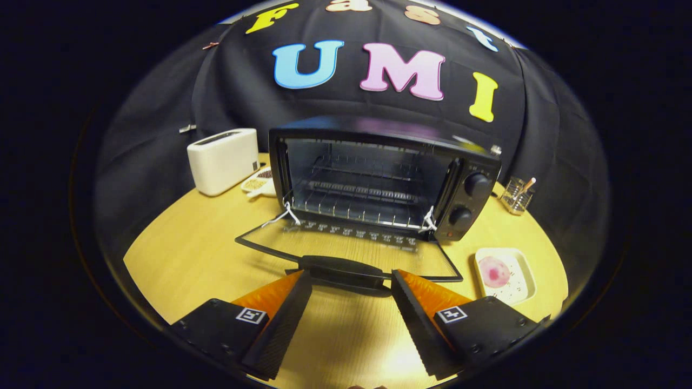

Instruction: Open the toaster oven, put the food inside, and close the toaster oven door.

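Hand-held gripper point(351, 281): its two fingers are standing wide apart and holding nothing, their tips sitting either side of the door handle without touching it.
Toaster oven point(378, 178): it is sitting toward the middle of the bench, its cavity lying open with a wire rack point(362, 202) showing inside.
Door point(351, 248): it is hanging fully down, lying flat over the bench toward the near edge, white cords at both hinge corners.
Door handle point(346, 270): the black bar is lying just ahead of the fingertips, between them.
Knobs point(469, 200): two black dials are sitting one above the other on the oven's right panel.
Food point(494, 271): a pink round piece is resting on a white tray point(521, 275) near the bench's right edge, beside the open door's right corner.
White toaster point(223, 160): it is standing at the bench's far left, apart from the oven.
Small dish point(258, 182): it is lying between the white toaster and the oven, holding brownish bits.
Glass holder point(516, 195): it is standing at the far right edge, behind the oven's right side, a stick poking out.
Bench point(205, 254): light wood, round-edged, is carrying everything.
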The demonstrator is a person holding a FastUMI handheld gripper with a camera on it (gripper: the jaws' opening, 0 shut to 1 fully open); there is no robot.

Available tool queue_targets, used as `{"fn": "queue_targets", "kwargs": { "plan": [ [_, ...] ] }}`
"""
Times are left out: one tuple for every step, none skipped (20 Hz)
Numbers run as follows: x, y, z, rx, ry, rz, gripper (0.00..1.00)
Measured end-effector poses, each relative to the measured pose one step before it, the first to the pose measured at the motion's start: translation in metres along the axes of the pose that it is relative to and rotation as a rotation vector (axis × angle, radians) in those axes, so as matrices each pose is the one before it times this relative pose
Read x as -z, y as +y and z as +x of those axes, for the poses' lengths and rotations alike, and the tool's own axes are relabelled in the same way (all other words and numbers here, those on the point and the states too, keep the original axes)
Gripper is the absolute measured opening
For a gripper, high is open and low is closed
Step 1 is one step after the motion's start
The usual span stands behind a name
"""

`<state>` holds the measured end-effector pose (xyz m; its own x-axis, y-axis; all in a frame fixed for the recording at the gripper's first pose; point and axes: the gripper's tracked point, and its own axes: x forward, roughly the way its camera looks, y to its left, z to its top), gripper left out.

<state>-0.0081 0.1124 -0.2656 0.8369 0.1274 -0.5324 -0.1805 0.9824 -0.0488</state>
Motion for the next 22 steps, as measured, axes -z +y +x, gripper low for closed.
{"fn": "queue_targets", "kwargs": {
  "plan": [
    [0.00895, -0.00484, -0.00065, 0.00583, 0.03552, 0.00063, 0.98],
    [0.00083, -0.00702, 0.00259, 0.01022, 0.01706, 0.00303, 0.99],
    [-0.00025, -0.00398, -0.00157, 0.00736, 0.00228, 0.00791, 0.99],
    [-0.00325, -0.00338, -0.00416, -0.00445, -0.01515, 0.01253, 0.99],
    [-0.00648, -0.00311, -0.00542, -0.00818, -0.02108, 0.00268, 0.99],
    [-0.00774, -0.00495, -0.00695, -0.00631, -0.01783, -0.00821, 0.99],
    [-0.00510, -0.00461, -0.00770, -0.00788, -0.01694, -0.00899, 0.99],
    [-0.00677, -0.00499, -0.00722, -0.00918, -0.01526, -0.00393, 0.99],
    [-0.00735, -0.00667, -0.00849, -0.00799, -0.01843, -0.00194, 0.99],
    [-0.00908, -0.00788, -0.00710, -0.00218, -0.02207, -0.00601, 0.99],
    [-0.00770, -0.01006, -0.00655, 0.00289, -0.01979, -0.01237, 0.99],
    [-0.00628, -0.01054, -0.00611, 0.00363, -0.01230, -0.01009, 0.99],
    [-0.00524, -0.00962, -0.00499, 0.00317, -0.00914, -0.00038, 0.99],
    [-0.00642, -0.01030, -0.00441, 0.00279, -0.00574, 0.00760, 0.99],
    [-0.00551, -0.01265, -0.00540, 0.00923, -0.00266, 0.00959, 0.99],
    [-0.00549, -0.01387, -0.00292, 0.00972, -0.00337, 0.00660, 0.99],
    [-0.00403, -0.01174, -0.00349, 0.00591, -0.00226, 0.00529, 0.99],
    [-0.00419, -0.01178, -0.00254, -0.00193, -0.00055, 0.00463, 0.99],
    [-0.00111, -0.01054, -0.00193, -0.00625, 0.00422, 0.00642, 0.99],
    [-0.00248, -0.01160, -0.00101, -0.00371, 0.00387, 0.00576, 0.99],
    [-0.00037, -0.01309, -0.00149, 0.00204, 0.00447, 0.00262, 0.99],
    [0.00208, -0.01357, 0.00031, 0.00406, 0.01024, 0.00544, 0.99]
  ]
}}
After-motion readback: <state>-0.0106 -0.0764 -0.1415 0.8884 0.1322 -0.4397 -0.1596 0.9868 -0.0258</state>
